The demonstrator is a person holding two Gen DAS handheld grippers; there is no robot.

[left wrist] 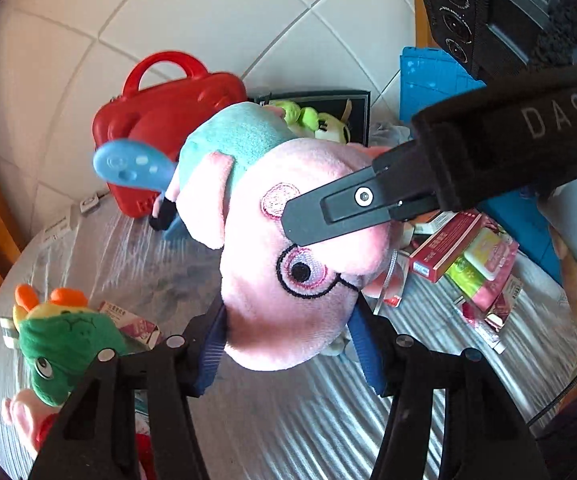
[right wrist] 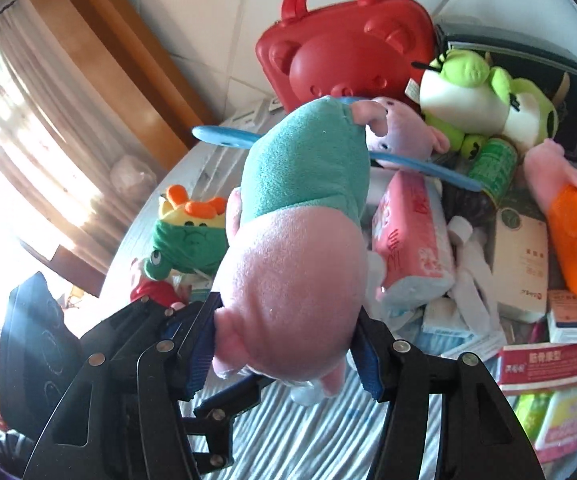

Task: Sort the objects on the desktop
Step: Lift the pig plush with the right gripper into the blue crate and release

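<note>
A pink pig plush (left wrist: 288, 280) in a teal shirt is held above the table. My left gripper (left wrist: 288, 344) is shut on its head, blue pads pressing both sides. My right gripper (right wrist: 284, 344) is shut on the same plush (right wrist: 288, 280) at its head, seen from behind. In the left wrist view the right gripper's black finger (left wrist: 328, 212) lies across the pig's face. A blue plastic spoon-like piece (left wrist: 128, 166) shows behind the plush, and also in the right wrist view (right wrist: 224, 136).
On the table: a red bear-shaped case (right wrist: 348, 48), a green frog plush (right wrist: 480, 100), a green dinosaur plush (left wrist: 64, 340), a green can (right wrist: 496, 168), a pink tissue pack (right wrist: 412, 240), another pink pig in orange (right wrist: 568, 220), several medicine boxes (left wrist: 448, 248). A tiled wall stands behind.
</note>
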